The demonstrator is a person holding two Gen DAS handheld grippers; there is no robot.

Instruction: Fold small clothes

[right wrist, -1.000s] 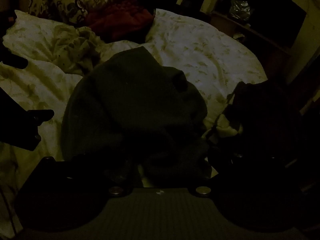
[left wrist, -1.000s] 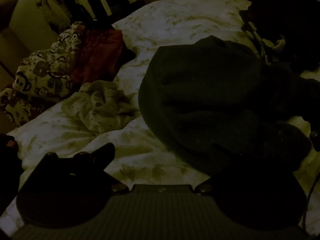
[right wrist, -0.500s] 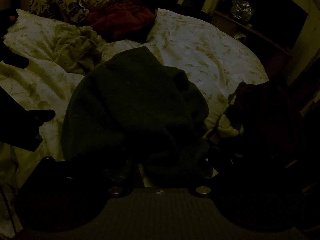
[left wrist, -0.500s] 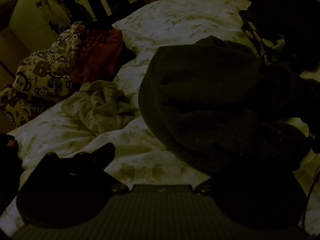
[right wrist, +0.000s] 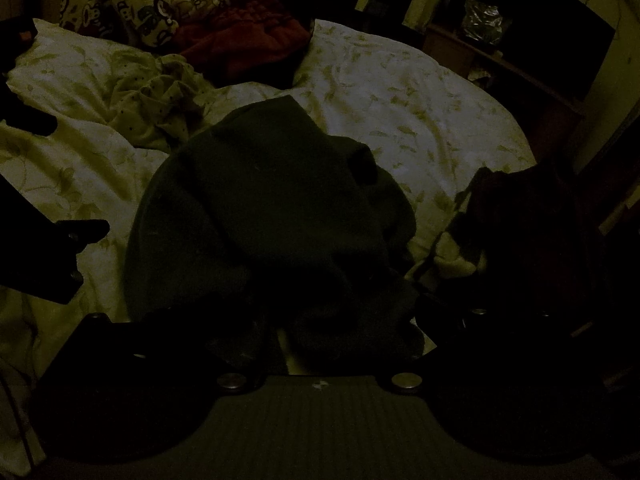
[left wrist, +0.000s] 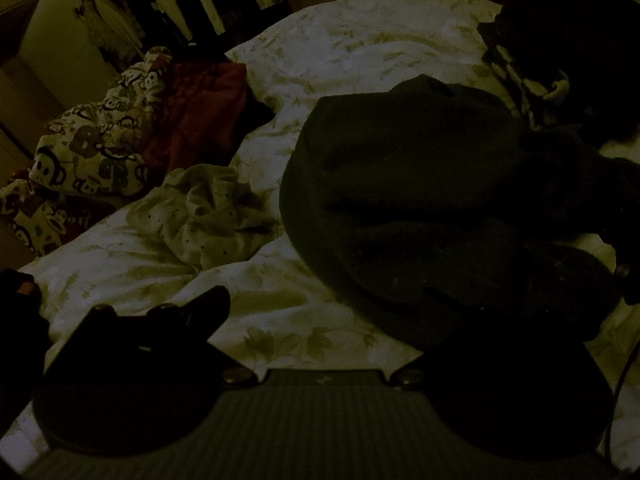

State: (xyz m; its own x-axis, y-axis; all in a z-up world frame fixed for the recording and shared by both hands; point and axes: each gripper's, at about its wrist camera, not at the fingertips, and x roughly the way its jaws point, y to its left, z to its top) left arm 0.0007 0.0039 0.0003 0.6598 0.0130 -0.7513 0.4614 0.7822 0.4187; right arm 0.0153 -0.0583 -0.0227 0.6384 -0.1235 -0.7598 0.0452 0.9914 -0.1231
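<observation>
Dark garment point(left wrist: 420, 208) in a heap on leaf-print bedding point(left wrist: 360, 52), beside a crumpled dotted cloth point(left wrist: 204, 216).

A bunched sweater point(left wrist: 420, 208) lies mid-bed point(left wrist: 360, 52); a crumpled dotted garment point(left wrist: 208, 216) lies to its left, with the monkey-print blanket point(left wrist: 92, 148) behind at the bed's far-left corner.
</observation>
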